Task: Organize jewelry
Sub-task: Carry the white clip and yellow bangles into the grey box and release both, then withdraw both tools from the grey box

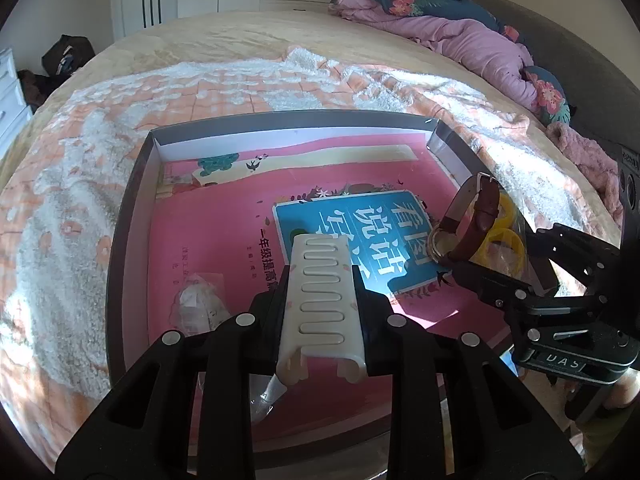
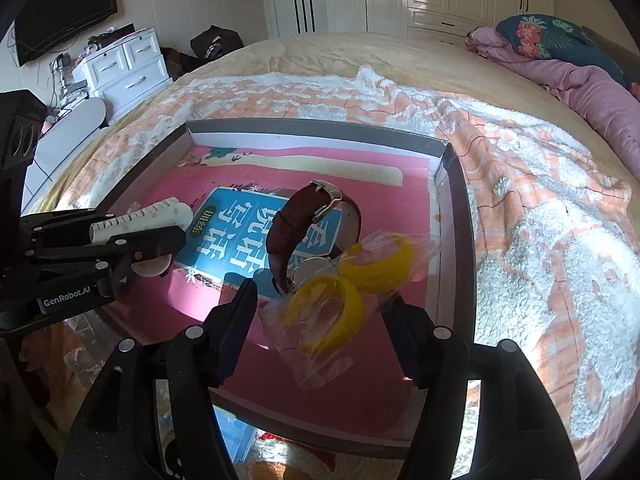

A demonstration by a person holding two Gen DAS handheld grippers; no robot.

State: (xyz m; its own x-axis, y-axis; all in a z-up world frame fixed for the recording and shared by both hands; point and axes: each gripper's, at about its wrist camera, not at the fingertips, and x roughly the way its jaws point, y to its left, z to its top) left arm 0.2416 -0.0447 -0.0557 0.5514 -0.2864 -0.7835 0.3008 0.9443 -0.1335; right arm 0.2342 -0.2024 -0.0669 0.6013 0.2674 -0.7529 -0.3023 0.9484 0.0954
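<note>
A grey shallow tray (image 1: 132, 184) lies on the bed with a pink book (image 1: 224, 216) covering its floor. My left gripper (image 1: 322, 280) is shut on a white ribbed plastic holder (image 1: 324, 300), held above the book; the holder (image 2: 152, 216) also shows in the right wrist view. My right gripper (image 2: 320, 304) stands open over the tray's right side. A clear bag of yellow bangles (image 2: 332, 308) lies between its fingers. A brown-strapped watch (image 2: 312, 216) stands on edge just past the bag. A small clear packet (image 1: 200, 308) lies at the tray's left.
The tray rests on an orange-and-white fleece blanket (image 2: 540, 200). A pink duvet (image 1: 480, 48) and floral pillows (image 2: 552, 36) sit at the bed's far right. White drawers (image 2: 128, 64), a TV (image 2: 64, 8) and wardrobes stand beyond the bed.
</note>
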